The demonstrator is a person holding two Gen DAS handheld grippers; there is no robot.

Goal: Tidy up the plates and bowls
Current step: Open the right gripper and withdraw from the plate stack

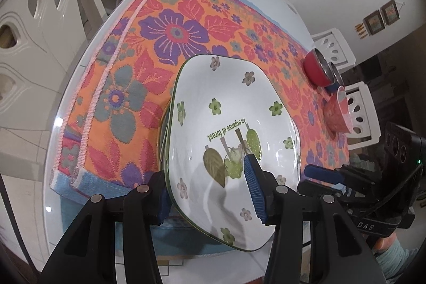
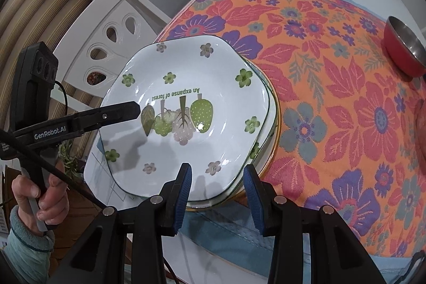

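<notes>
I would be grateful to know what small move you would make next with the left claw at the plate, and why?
Probably close the left claw on the white flower-printed plate. Its fingers already straddle the plate's near rim, one above and one beside the edge, with a gap between them. The plate tops a stack on the floral orange cloth, and the right claw hovers open at another edge.

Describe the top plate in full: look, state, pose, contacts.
The top plate is glossy white, apparently ceramic, a rounded polygon with a thin green rim, printed with small green and pale pink flowers, leaf-like trees and the words "An expanse of forest". It lies face up on a stack of plates, partly on the floral cloth and overhanging the table edge. The left tongs straddle its rim, one finger over its face. The right tongs sit open at its near edge; contact is unclear.
</notes>
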